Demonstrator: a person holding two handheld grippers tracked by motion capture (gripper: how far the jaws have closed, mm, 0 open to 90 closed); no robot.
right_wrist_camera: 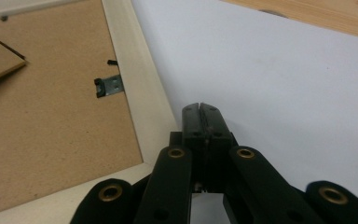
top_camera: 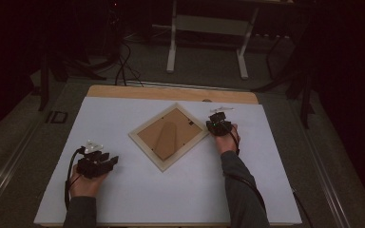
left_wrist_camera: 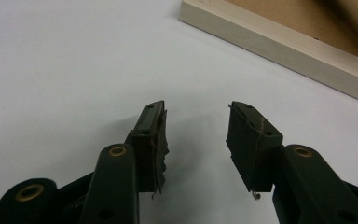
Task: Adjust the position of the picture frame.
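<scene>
In the high view, a square pale wooden picture frame (top_camera: 169, 136) is being shown face down, brown backing board up, turned diamond-wise at the middle of the white-covered bench (top_camera: 138, 190). The left gripper (top_camera: 105, 162) is being held well apart from it, near the bench's left edge; the right gripper (top_camera: 215, 118) is being held just beside the frame's right corner.

In the left gripper view, the jaws are being held open over bare bench, nothing between them.

In the right gripper view, the jaws are being kept closed and empty, just beside the frame's rail, near a small metal clip (right_wrist_camera: 108, 86).
</scene>
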